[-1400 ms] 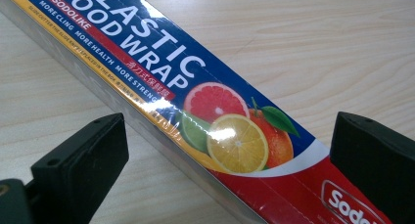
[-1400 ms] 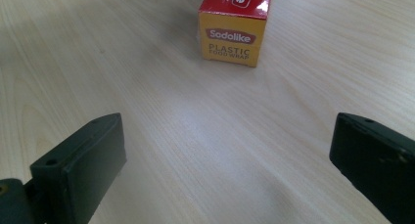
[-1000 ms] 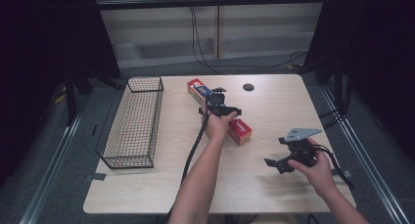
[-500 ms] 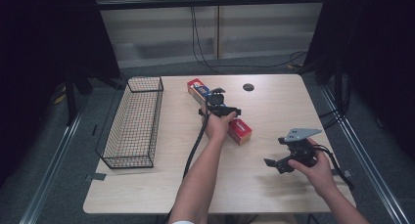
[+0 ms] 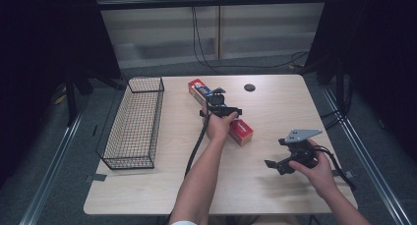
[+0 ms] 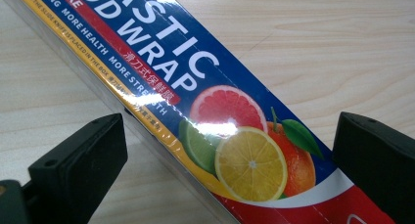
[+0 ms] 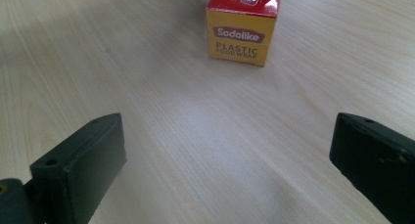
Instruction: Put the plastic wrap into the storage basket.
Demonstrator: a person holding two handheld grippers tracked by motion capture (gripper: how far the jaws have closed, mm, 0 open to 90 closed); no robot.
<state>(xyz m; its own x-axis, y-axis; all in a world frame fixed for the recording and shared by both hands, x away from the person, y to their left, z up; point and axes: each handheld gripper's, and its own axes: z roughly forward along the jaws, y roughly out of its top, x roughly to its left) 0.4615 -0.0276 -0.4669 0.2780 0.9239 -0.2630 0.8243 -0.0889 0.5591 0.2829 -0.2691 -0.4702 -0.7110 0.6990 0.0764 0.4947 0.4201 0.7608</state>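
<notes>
Black jaws of my left gripper [image 5: 218,103] stand wide apart, one on each side of the plastic wrap box [image 6: 215,111], with bare wood showing between each jaw and the carton's edges; nothing is gripped yet. Through the left gripper view the box runs diagonally, fruit picture midway between the jaws, glossy film catching the light. From the high view the box [image 5: 241,130] lies flat on the wooden table [image 5: 275,107], slanting from the far middle toward my right, and my left hand [image 5: 220,126] holds the gripper over its middle stretch. My right gripper [image 5: 291,158] sits low near the table's right edge, well apart from the box, jaws spread just as wide and empty; its view looks straight at the carton's yellow end face [image 7: 238,40] across open tabletop. A wire basket [image 5: 135,122] stands at the table's left side, nothing visible inside it, well apart from the box. A small dark disc [image 5: 250,87] lies at the far edge. Judgement: the job is at its start, with approach made, closing on the carton, lifting and carrying it all left to do. The basket looks the likely place for it, though that is a guess.
</notes>
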